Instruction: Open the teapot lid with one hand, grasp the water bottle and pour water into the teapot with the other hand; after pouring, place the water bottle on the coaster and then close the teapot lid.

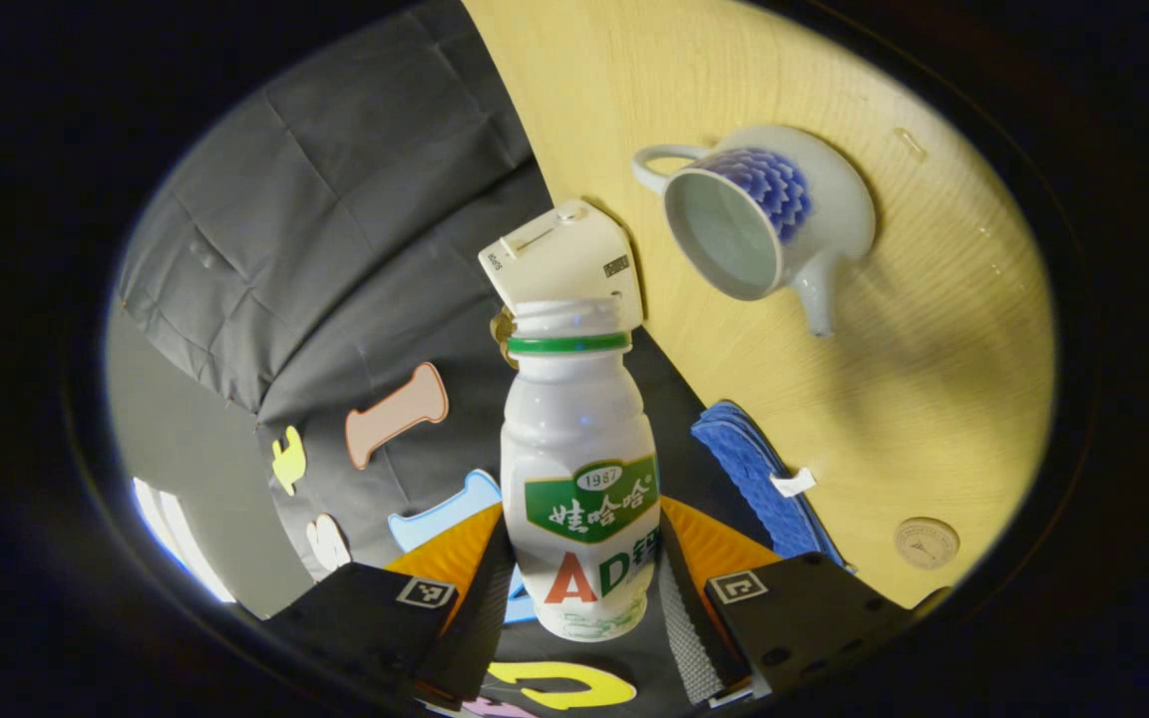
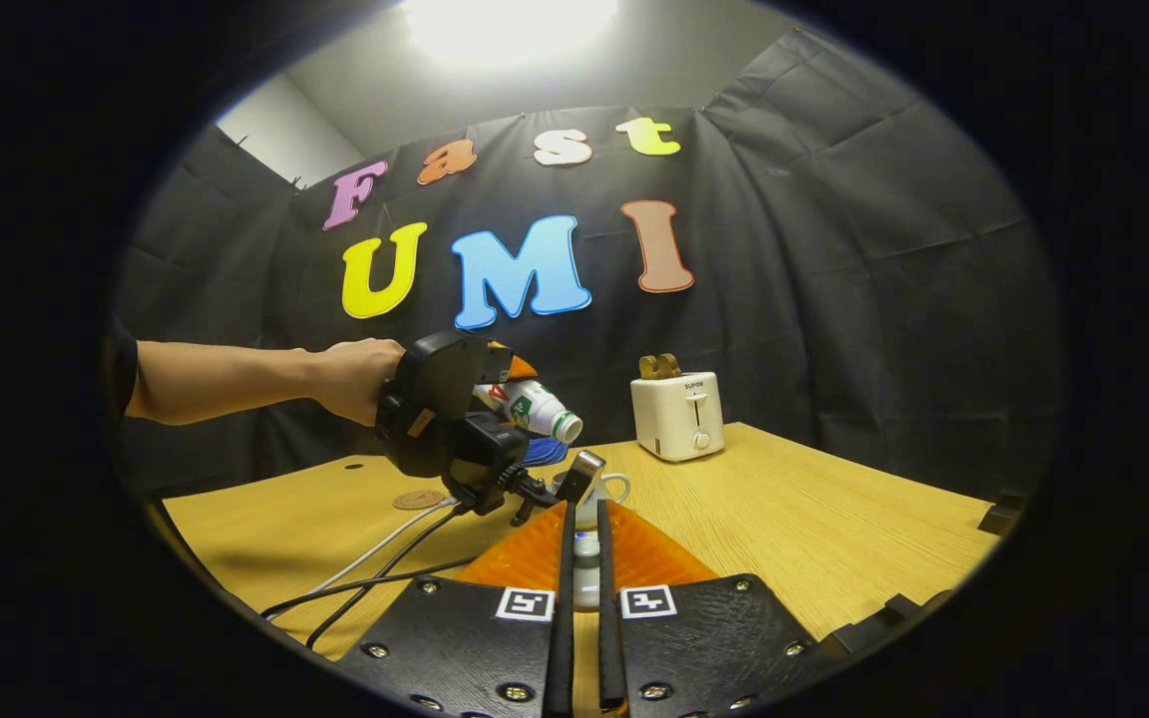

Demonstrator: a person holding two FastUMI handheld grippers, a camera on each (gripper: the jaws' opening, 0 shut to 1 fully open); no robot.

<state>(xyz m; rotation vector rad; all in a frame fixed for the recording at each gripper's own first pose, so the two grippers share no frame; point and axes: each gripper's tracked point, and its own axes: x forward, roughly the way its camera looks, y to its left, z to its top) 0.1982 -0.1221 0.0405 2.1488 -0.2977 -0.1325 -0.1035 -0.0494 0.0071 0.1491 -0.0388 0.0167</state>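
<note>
Teapot [image 1: 769, 214]: white with a blue scale pattern, lid off, mouth open and interior bare; it stands on the bench [image 1: 934, 399], handle toward the toaster, spout away from it.
Left hand-held gripper [image 1: 579, 598]: both fingers clamped on the lower body of the water bottle [image 1: 579, 479]; in the right gripper view a bare hand [image 2: 355, 379] holds it above the bench.
Water bottle: white plastic, green neck ring, cap off; in the right gripper view it is tilted with its mouth lower, pointing toward the toaster, above the teapot.
Blue mat [image 1: 759, 479]: on the bench edge, nearer the left hand-held gripper than the teapot.
Coaster [image 1: 926, 541]: round, tan, on the bench, well apart from the teapot.
Toaster [image 2: 677, 414]: white, at the back of the bench beyond the teapot.
Right hand-held gripper [image 2: 584, 568]: fingers nearly together, pressing on a small pale lid knob [image 2: 585, 570], just in front of the teapot.
</note>
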